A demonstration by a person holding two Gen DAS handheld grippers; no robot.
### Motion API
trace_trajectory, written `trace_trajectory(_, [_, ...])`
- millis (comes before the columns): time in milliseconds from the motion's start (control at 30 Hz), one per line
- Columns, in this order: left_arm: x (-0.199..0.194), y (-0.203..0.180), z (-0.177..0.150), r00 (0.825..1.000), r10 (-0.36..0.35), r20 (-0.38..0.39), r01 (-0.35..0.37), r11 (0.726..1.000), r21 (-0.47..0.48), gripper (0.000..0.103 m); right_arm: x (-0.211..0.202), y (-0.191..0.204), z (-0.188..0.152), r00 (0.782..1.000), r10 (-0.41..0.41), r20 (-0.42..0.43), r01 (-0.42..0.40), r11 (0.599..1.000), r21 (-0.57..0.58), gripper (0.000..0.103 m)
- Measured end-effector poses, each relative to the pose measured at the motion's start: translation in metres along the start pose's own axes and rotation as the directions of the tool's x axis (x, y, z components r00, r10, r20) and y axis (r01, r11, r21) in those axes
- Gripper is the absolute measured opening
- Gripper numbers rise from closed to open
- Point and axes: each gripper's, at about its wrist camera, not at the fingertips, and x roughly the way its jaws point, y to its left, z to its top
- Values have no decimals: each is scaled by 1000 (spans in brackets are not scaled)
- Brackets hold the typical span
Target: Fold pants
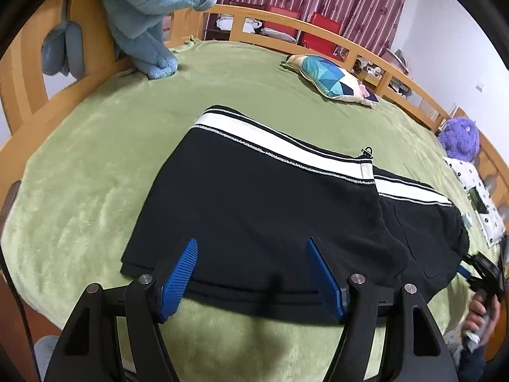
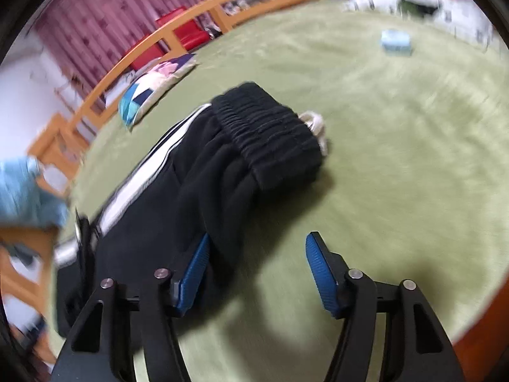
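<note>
Black pants [image 1: 261, 203] with a white side stripe lie folded on the green blanket [image 1: 95, 175], legs doubled over the upper part. My left gripper [image 1: 251, 273] is open and empty, just above the near edge of the folded legs. In the right wrist view, which is blurred, the pants [image 2: 197, 184] show their elastic waistband [image 2: 270, 133] and a white drawstring [image 2: 315, 124]. My right gripper [image 2: 254, 273] is open and empty beside the waist end, its left finger against the fabric. It also shows in the left wrist view [image 1: 480, 270].
A blue plush toy [image 1: 149, 16] sits at the wooden bed rail [image 1: 318, 28]. A patterned pillow [image 1: 334, 79] lies at the far side, a purple plush [image 1: 459, 137] and dotted pillow [image 1: 477, 191] at the right. A small blue box [image 2: 396, 43] lies on the blanket.
</note>
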Motion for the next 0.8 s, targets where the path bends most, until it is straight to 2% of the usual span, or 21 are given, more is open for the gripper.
trace_trajectory(100, [7, 5, 4, 1000, 5, -3, -5, 1000, -15, 69, 29, -12, 23, 993, 120, -14, -117, 983, 142, 61])
trace_trajectory(133, [8, 7, 5, 1000, 5, -1, -5, 1000, -20, 69, 34, -13, 32, 991, 134, -12, -130, 976, 175, 57])
trace_trajectory(167, [8, 7, 7, 1000, 4, 2, -4, 1000, -23, 69, 34, -12, 37, 992, 128, -4, -125, 977, 175, 47])
trace_trajectory(200, [8, 7, 6, 1000, 3, 6, -2, 1000, -29, 69, 26, -5, 45, 990, 136, 24, -138, 982, 130, 39])
trace_trajectory(233, [7, 8, 7, 1000, 0, 10, 0, 999, -33, 69, 12, 5, 49, 985, 158, 74, -163, 985, 64, 38])
trace_trajectory(267, [6, 10, 7, 1000, -2, 12, 2, 999, -34, 69, -11, 15, 51, 968, 212, 138, -210, 977, -27, 37])
trace_trajectory(333, [4, 15, 6, 1000, 1, 20, 0, 999, -32, 69, -32, 21, 45, 945, 264, 194, -251, 964, -89, 38])
trace_trajectory(400, [4, 23, 5, 1000, 18, 21, -17, 999, -41, 69, -22, 20, 37, 977, 146, 153, -133, 987, -88, 44])
trace_trajectory(433, [6, 29, 4, 1000, 25, 19, -24, 998, -55, 69, -9, 16, 31, 993, 48, 109, -38, 995, -92, 46])
trace_trajectory(467, [6, 34, 3, 999, 25, 21, -23, 998, -61, 69, 1, 12, 26, 997, -16, 69, 22, 996, -90, 47])
trace_trajectory(500, [6, 40, 3, 999, 28, 25, -26, 998, -63, 69, 11, 5, 18, 997, -81, 11, 82, 993, -85, 47])
trace_trajectory(533, [6, 47, 1, 999, 45, 27, -43, 997, -63, 69, 13, 2, 12, 996, -88, -3, 87, 992, -91, 47])
trace_trajectory(633, [7, 66, -1, 997, 76, 14, -75, 994, -79, 69, -14, 3, -7, 985, -151, 81, 162, 977, -138, 53])
trace_trajectory(733, [17, 86, -5, 999, 39, -31, -43, 990, -132, 69, -33, 19, -20, 973, -205, 107, 223, 955, -197, 54])
trace_trajectory(800, [27, 98, -10, 998, -36, -54, 25, 980, -198, 69, -42, 37, -29, 965, -236, 115, 259, 932, -254, 54])
